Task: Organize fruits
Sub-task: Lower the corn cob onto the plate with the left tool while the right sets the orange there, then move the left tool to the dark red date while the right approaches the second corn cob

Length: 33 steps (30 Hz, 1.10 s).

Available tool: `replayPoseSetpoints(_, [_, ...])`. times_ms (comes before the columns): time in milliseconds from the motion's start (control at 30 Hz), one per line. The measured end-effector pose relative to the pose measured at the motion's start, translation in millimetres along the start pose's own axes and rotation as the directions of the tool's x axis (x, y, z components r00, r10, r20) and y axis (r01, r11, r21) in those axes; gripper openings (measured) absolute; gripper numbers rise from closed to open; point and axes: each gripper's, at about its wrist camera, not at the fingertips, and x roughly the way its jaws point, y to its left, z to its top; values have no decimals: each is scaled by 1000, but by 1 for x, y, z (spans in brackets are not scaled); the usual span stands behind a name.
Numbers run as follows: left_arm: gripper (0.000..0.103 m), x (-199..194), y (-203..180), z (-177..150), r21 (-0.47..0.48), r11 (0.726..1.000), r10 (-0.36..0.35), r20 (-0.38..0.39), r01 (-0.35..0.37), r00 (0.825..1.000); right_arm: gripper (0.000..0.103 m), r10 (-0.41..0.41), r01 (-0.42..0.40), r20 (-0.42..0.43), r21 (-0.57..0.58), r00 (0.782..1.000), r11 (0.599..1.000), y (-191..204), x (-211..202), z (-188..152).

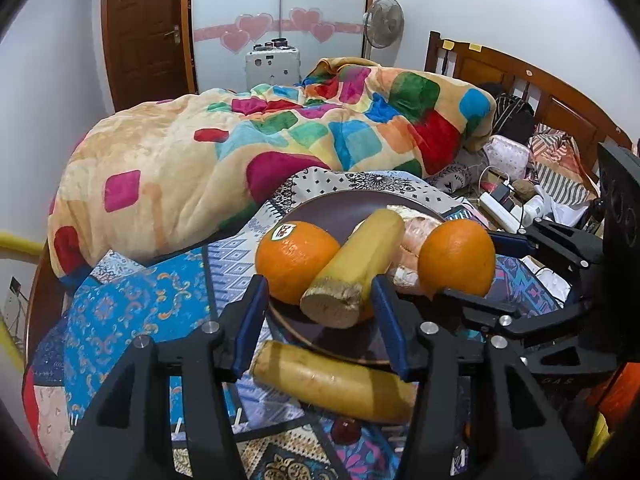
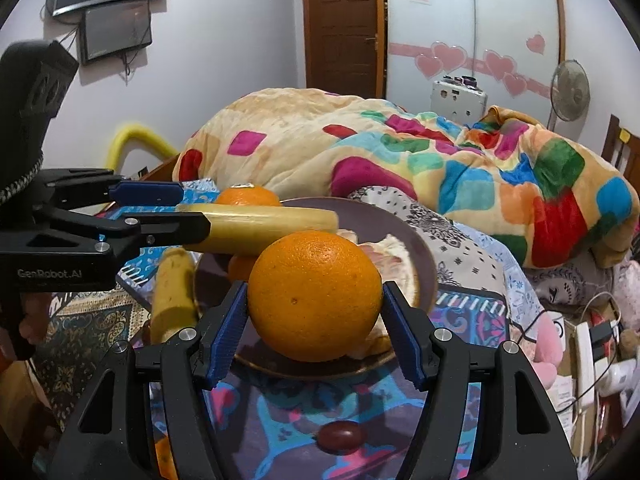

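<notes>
Left gripper [image 1: 320, 300]: we see its blue pads spread either side of a sugarcane piece [image 1: 356, 260], not clearly pressing it.
Right gripper [image 2: 314, 320]: our fingers hug an orange [image 2: 314, 294], and we cannot tell whether they clamp it.
Plate [image 2: 404, 220]: dark, on the patterned bedcover, carrying 2 oranges, cane and peeled citrus [image 1: 414, 236].
Off plate: a 2nd cane piece [image 1: 332, 380] beside the rim, a small red fruit [image 2: 342, 436] nearby.

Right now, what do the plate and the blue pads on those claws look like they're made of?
The plate looks like glazed ceramic, dark brownish purple with a soft sheen along its rim; coated plastic can't be ruled out. The blue pads on the right gripper look like ribbed rubber or soft plastic, matte with fine ridges. They flank the orange.
</notes>
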Motion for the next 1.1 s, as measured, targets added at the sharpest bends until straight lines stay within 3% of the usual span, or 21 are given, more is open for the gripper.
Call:
replayPoseSetpoints(300, [68, -9, 14, -13, -29, 999, 37, 15, -37, 999, 63, 24, -25, -30, -36, 999, 999, 16, 15, 0])
replayPoseSetpoints(567, [71, -4, 22, -25, -55, 998, 17, -17, -17, 1000, 64, 39, -41, -49, -35, 998, 999, 15, 18, -1])
replayPoseSetpoints(767, [72, -10, 16, -31, -53, 998, 13, -21, -14, 1000, 64, 5, -8, -58, -52, 998, 999, 23, 16, -2])
replayPoseSetpoints(1100, [76, -36, 10, -42, -57, 998, 38, -6, -38, 999, 67, -12, 11, -34, -20, 999, 1000, 19, -14, -10])
